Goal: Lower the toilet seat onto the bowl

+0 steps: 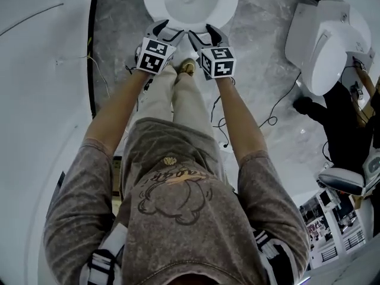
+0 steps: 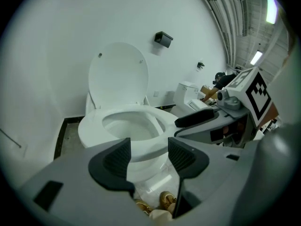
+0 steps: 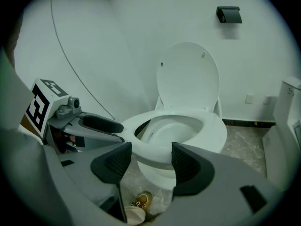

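Grey jaws of the left gripper [image 2: 148, 157] and the right gripper [image 3: 150, 161] stand apart and empty, just before the bowl [image 1: 155, 3]. On it the toilet seat [image 3: 212, 126] lies flat; only the gripper views show the lid [image 2: 118, 74], upright behind the bowl.

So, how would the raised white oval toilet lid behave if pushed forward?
The raised white oval toilet lid looks like a thin rigid shell, so it probably will not flex. Hinged at its base and standing nearly upright, it would likely swing down once tipped forward. Its smooth surface may be slippery.
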`<state>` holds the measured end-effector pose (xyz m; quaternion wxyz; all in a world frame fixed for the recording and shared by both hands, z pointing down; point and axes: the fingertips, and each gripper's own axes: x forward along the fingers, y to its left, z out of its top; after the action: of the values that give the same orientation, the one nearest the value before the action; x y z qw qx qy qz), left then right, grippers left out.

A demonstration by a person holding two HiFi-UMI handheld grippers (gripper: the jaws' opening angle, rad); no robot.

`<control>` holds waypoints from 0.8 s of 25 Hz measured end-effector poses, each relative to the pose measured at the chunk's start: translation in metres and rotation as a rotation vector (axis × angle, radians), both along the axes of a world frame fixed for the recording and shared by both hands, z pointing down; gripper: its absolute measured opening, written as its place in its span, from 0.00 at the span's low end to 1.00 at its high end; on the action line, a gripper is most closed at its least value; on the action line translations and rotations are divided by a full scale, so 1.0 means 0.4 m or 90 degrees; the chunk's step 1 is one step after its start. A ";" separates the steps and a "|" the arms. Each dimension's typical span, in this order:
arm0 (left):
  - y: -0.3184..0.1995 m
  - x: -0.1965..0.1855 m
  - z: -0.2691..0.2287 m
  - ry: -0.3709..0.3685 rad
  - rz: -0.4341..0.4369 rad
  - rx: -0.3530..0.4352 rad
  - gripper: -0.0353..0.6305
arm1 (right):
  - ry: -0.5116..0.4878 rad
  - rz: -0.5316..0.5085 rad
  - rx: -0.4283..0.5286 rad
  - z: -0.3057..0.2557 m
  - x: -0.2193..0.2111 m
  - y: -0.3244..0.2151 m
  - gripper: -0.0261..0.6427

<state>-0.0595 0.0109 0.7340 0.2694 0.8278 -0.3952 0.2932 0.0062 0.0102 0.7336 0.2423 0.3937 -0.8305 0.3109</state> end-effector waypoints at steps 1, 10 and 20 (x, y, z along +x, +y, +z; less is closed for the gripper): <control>0.015 -0.003 0.031 0.001 -0.002 -0.012 0.43 | 0.002 0.003 -0.011 0.029 -0.003 0.014 0.43; 0.089 -0.019 0.297 0.013 -0.029 -0.081 0.42 | 0.008 0.014 -0.069 0.289 -0.016 0.084 0.43; 0.080 -0.038 0.461 0.023 -0.040 -0.104 0.38 | 0.013 0.035 -0.065 0.452 -0.020 0.069 0.41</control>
<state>-0.0747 0.0428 0.9184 0.3523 0.7955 -0.3907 0.3007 -0.0018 0.0379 0.9145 0.2618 0.4069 -0.7997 0.3554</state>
